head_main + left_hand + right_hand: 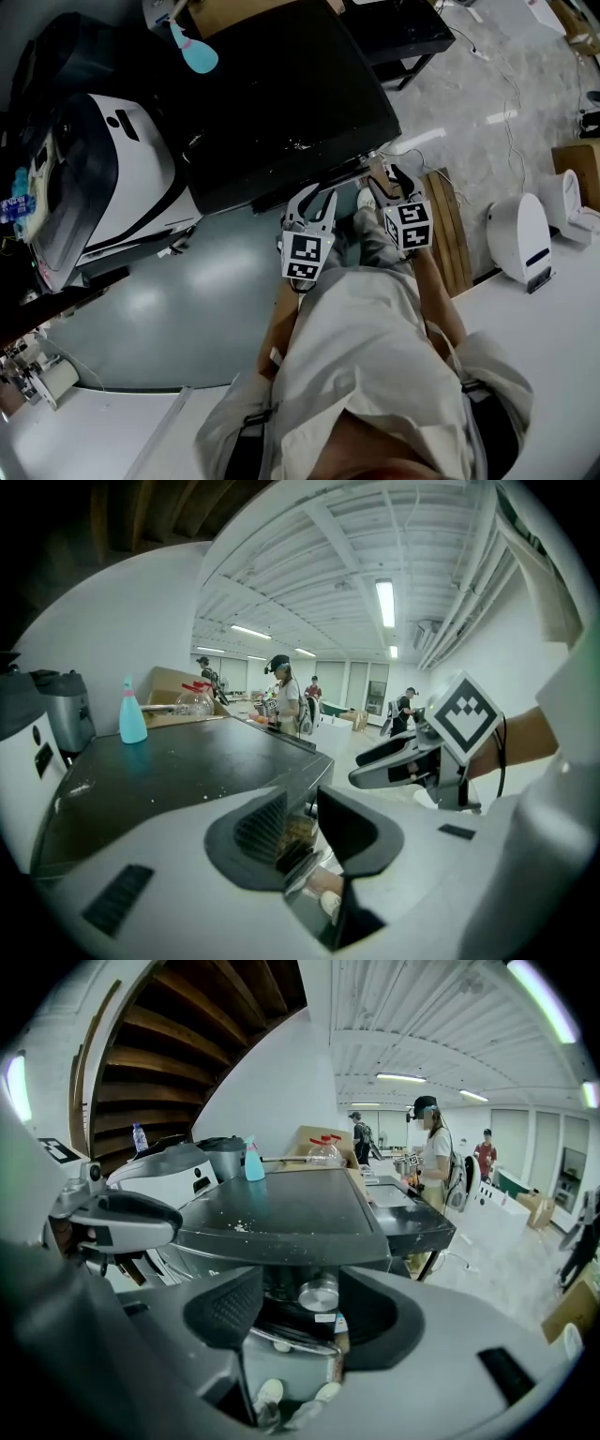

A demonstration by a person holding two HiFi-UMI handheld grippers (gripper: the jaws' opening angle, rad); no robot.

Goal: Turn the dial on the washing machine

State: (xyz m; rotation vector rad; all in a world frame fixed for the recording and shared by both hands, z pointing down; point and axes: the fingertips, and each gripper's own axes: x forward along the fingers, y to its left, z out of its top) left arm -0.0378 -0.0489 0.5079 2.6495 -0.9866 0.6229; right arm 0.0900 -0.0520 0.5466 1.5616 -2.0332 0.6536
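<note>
At the front of the black-topped washing machine (281, 103): silver dial (319, 1293) sits just under the top's edge, framed by the right tool (392, 178), jaws slightly parted, not gripping it. Left tool (315, 199) alongside, jaws narrowly apart, empty.

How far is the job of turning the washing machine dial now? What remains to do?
Done: the right gripper is lined up with the silver dial on the washing machine's front. In hand: its jaws stand apart, the dial showing between them, not gripped. Left: close on the dial and turn it. The left gripper is open and empty.
</note>
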